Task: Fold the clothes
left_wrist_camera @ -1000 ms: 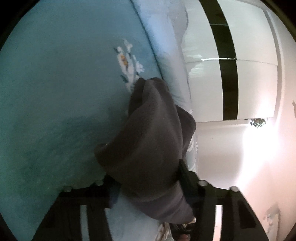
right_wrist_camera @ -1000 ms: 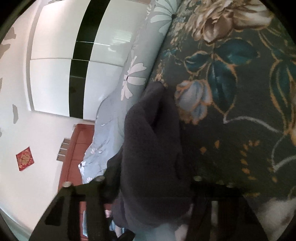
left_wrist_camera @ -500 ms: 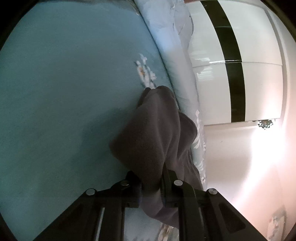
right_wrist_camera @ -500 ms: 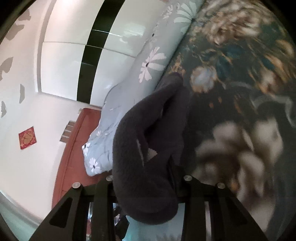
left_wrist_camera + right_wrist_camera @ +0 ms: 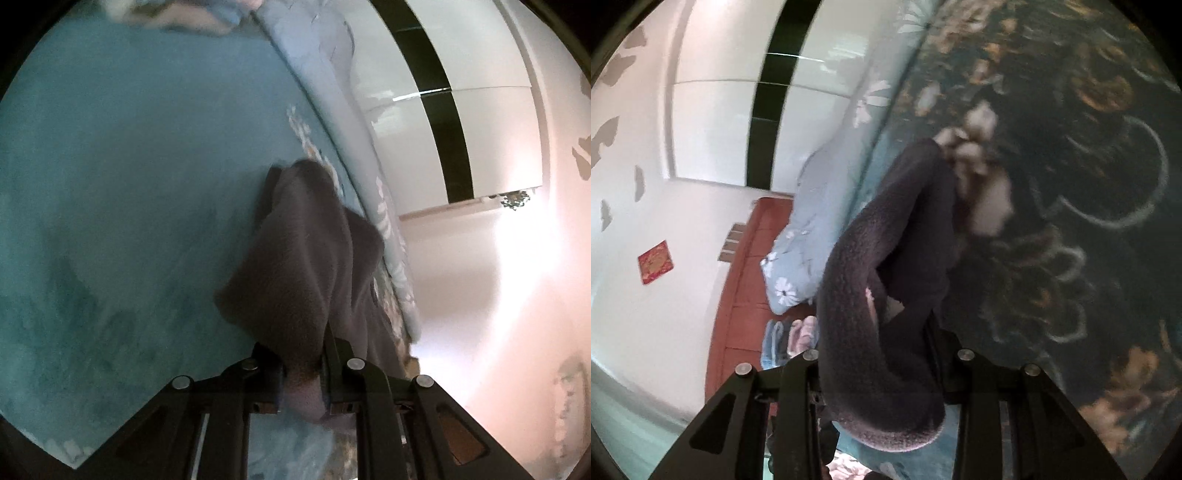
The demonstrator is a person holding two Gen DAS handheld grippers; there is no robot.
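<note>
The left gripper (image 5: 303, 363) is clamped on one dark grey fleece garment (image 5: 306, 258), which drapes forward over the teal blanket (image 5: 129, 184). Open blanket surface extends to the left and far side; the blanket edge meets a pale blue floral quilt (image 5: 332, 74) on the right. The right gripper (image 5: 879, 365) grasps a thick roll of the same garment (image 5: 886, 277), lying over a dark floral bedspread (image 5: 1071, 184). To the left stand a white wardrobe (image 5: 713, 129) and a reddish headboard (image 5: 738, 295). One red wall decoration (image 5: 655, 261) is visible; its markings are unreadable.
</note>
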